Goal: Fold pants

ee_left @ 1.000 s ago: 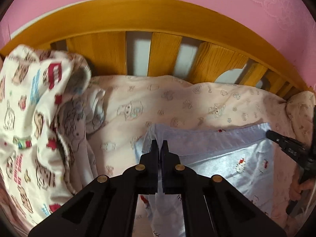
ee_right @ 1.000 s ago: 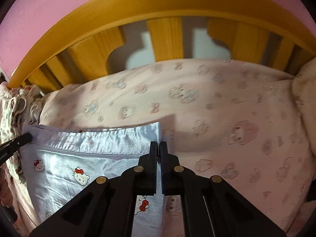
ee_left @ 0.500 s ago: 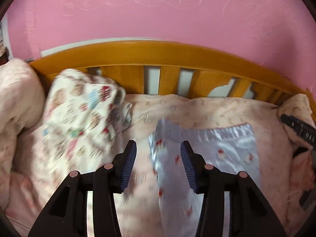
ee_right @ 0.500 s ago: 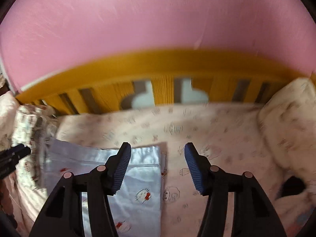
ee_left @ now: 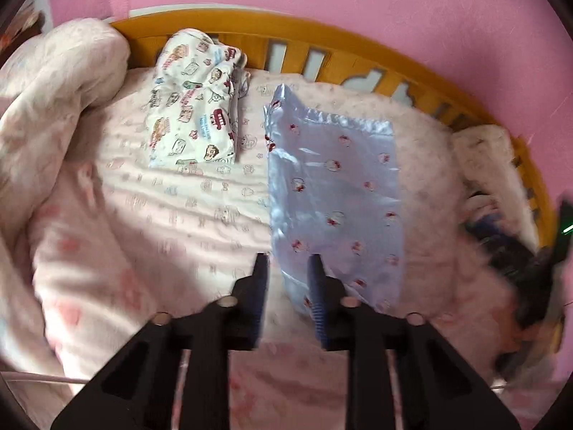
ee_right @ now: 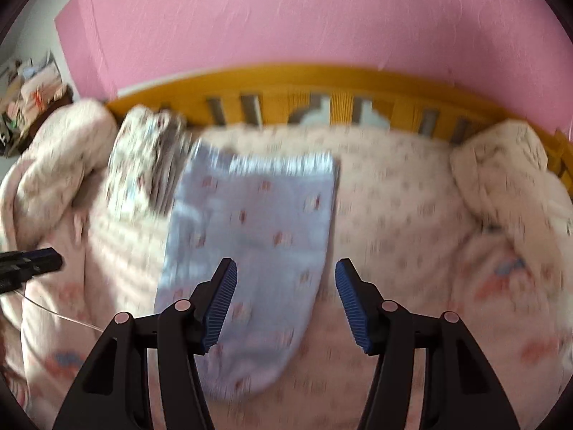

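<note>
On the pink printed bedsheet (ee_left: pixel 200 193), below a wooden headboard (ee_right: pixel 322 82) and pink wall (ee_right: pixel 304 18), lie light-blue pants (ee_left: pixel 333 186). Left gripper (ee_left: pixel 288 268) closing, empty; right gripper (ee_right: pixel 284 268) gapes, empty.

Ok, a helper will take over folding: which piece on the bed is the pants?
On the pink quilted bed, before the curved wooden headboard, lie two garments. The pants are the shiny pale-blue satin piece with small red prints, right of the white cartoon-print bundle.

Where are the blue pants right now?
In the left wrist view, the blue pants lie flat on the pink bedsheet, just right of the folded cartoon-print garment.
</note>
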Demonstrator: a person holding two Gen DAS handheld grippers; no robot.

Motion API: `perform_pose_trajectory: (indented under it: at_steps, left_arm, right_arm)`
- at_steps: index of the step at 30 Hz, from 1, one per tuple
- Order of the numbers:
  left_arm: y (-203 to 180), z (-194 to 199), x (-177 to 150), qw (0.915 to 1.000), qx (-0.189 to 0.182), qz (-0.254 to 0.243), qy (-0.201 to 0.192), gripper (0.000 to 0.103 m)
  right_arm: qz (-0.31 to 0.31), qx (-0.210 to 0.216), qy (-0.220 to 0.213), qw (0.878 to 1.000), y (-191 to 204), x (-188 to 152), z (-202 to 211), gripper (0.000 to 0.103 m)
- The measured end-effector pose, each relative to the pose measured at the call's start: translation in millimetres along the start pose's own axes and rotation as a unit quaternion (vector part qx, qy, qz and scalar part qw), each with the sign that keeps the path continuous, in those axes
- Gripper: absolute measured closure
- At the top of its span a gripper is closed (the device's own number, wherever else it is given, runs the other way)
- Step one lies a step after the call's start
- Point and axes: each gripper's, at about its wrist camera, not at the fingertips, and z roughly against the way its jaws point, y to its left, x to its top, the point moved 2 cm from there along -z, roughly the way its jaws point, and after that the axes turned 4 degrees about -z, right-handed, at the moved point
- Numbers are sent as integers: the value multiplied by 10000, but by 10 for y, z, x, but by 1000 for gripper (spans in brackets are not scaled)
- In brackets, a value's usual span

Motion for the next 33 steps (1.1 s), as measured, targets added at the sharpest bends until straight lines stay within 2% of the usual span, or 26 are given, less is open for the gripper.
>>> perform_pose_trajectory:
  at_steps: [1, 3, 5, 6, 7, 9, 11, 13, 16, 19, 22, 25, 28, 30, 33]
  left_arm:
    - [28, 232, -24, 9996, 112, 6, -274, 83]
    - [67, 592, -15, 9943, 701, -120, -798, 83]
    - [89, 787, -24, 9845, 1298, -298, -1140, 68]
    - [100, 769, -42, 9838, 1383, -343, -1087, 65]
    - [107, 672, -83, 9867, 1321, -338, -881, 63]
    - [107, 345, -215, 9951, 892, -217, -378, 63]
    - [70, -94, -411, 9988, 451, -26, 180, 63]
    - [-23, -523, -597, 9977, -53, 65, 679, 65]
    - [-253, -1082, -845, 9892, -634, 130, 1315, 67]
    - [-515, -1401, -933, 9809, -849, -140, 1743, 72]
    - [-720, -1507, -945, 9767, -956, -547, 1839, 72]
    - [-856, -1576, -942, 9766, -843, -869, 1777, 71]
    - [-832, -1819, -942, 9739, -631, -1024, 1924, 71]
    - [-873, -1968, -989, 9684, -583, -1156, 2132, 71]
    - [-990, -2038, -1051, 9642, -601, -1395, 2172, 70]
  right_arm:
    - [-31, -2, 99, 9999, 15, -102, 23, 44]
    - [-212, 1, 228, 9995, -17, -240, 32, 44]
    - [-442, 182, 474, 9977, -36, -368, 3, 44]
    - [-527, 232, 693, 9959, -24, -454, -64, 44]
    - [-542, 233, 855, 9946, -9, -526, -130, 44]
    - [-510, 232, 1150, 9918, 74, -705, -249, 44]
    - [-506, 273, 1371, 9889, 151, -879, -323, 44]
    - [-551, 294, 1515, 9865, 185, -1007, -358, 44]
    - [-507, 81, 1722, 9837, 177, -1137, -429, 44]
    - [-611, -82, 1915, 9796, 100, -1214, -506, 44]
    - [-788, -106, 2016, 9762, 27, -1218, -563, 44]
    - [-898, -88, 2164, 9721, -15, -1239, -636, 44]
    - [-863, -81, 2187, 9719, 1, -1245, -654, 44]
    - [-830, -69, 2158, 9729, 14, -1237, -650, 44]
    - [-855, -77, 2165, 9725, 10, -1241, -661, 44]
